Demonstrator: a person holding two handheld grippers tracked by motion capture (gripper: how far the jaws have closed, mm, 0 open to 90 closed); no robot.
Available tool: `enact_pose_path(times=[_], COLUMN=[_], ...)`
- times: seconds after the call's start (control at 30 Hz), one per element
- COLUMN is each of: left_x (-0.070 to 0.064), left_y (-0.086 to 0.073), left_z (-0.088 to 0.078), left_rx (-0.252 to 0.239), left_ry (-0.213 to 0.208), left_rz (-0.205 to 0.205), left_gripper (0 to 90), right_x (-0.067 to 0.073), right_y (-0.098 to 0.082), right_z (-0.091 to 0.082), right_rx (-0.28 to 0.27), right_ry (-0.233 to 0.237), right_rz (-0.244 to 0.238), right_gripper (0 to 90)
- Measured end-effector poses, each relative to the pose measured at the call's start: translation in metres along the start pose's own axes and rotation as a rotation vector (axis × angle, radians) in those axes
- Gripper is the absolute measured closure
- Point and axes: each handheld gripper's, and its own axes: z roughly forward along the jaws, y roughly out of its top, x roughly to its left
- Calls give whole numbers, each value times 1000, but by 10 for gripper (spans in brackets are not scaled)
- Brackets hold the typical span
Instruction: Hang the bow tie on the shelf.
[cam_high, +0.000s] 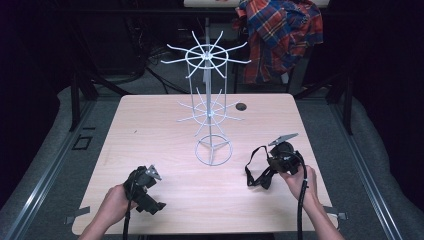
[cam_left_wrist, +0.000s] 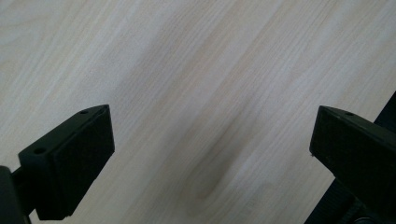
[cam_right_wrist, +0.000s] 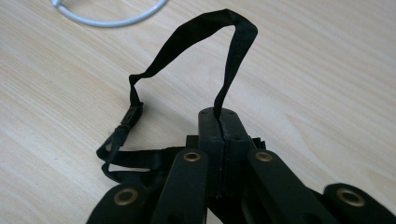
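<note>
A black webbing strap (cam_right_wrist: 201, 32) with a small buckle (cam_right_wrist: 130, 117) loops up from the wooden table (cam_high: 150, 125). My right gripper (cam_right_wrist: 219, 114) is shut on one end of it, the rest trailing onto the table below. In the high view the right gripper (cam_high: 270, 162) sits at the table's right, with the strap (cam_high: 256, 172) hanging to its left. My left gripper (cam_high: 147, 197) is at the front left, pointing down. Its jaws stand open over bare wood in the left gripper view (cam_left_wrist: 212, 126), nothing between them.
A white wire display rack (cam_high: 210, 100) with two tiers of radiating hooks stands mid-table; its base ring (cam_right_wrist: 109, 14) lies just beyond the strap. A dark cable hole (cam_high: 241, 106) is near the back edge. A plaid shirt (cam_high: 280, 35) hangs behind the table.
</note>
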Motion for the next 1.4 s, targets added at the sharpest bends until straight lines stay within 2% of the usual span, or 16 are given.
enact_pose_path(times=[0.1, 0.33, 0.53, 0.63, 0.77, 0.97, 1.17, 1.33, 1.4], left_x=[1, 1, 1, 1, -1, 1, -1, -2, -2], left_y=[0, 0, 0, 0, 1, -2, -2, -2, -2], left_z=[0, 0, -1, -2, -1, -3, -3, -5, -4], left_rx=[1, 0, -3, -4, -2, -4, -4, -10, -13], left_ry=[0, -5, -9, -4, -12, -7, -10, -7, -10], left_rz=[5, 10, 18, 19, 25, 20, 28, 24, 36], left_gripper=[1, 0, 1, 0, 1, 1, 1, 1, 1], right_x=[0, -2, -3, -1, 7, 12, 18, 18, 18], right_y=[0, -1, 0, 3, 9, 17, 26, 36, 40], right_z=[-4, -11, -12, -17, -19, -18, -22, -21, -19], right_rx=[-14, -56, -60, -60, -101, -104, -141, -163, -173], right_ry=[-11, -19, -18, -25, -7, -8, -7, -3, -4], right_rz=[-16, -19, -18, -40, -43, -66, -70, -71, -68], right_gripper=[892, 892, 892, 892, 893, 893, 894, 894, 894])
